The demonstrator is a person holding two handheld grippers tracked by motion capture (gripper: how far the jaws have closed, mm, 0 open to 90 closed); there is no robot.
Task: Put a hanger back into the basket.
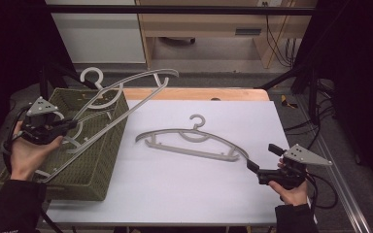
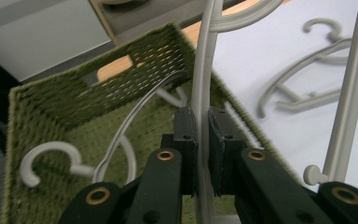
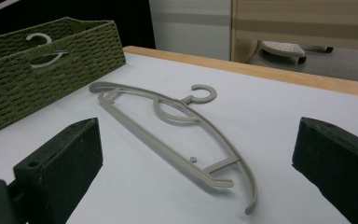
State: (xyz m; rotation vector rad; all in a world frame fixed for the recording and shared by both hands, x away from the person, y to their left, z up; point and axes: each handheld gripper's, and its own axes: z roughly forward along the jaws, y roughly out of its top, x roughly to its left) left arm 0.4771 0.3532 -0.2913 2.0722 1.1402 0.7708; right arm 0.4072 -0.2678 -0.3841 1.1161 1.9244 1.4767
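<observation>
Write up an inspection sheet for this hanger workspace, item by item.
Surface: white table, wooden strip along the far edge.
Job's things: one grey hanger held tilted over the green woven basket; another hanger lies flat on the table; more hangers sit in the basket.
Clutter: nothing seen.
Grippers: left gripper shut on the held hanger's bar; right gripper open, aimed at the flat hanger, not touching it.
Cables: black cable trails from the right gripper.
Surroundings: wooden desk and floor cables beyond the table.

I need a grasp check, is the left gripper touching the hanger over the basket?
Touching: left gripper view shows the left gripper clamped on the hanger.
</observation>
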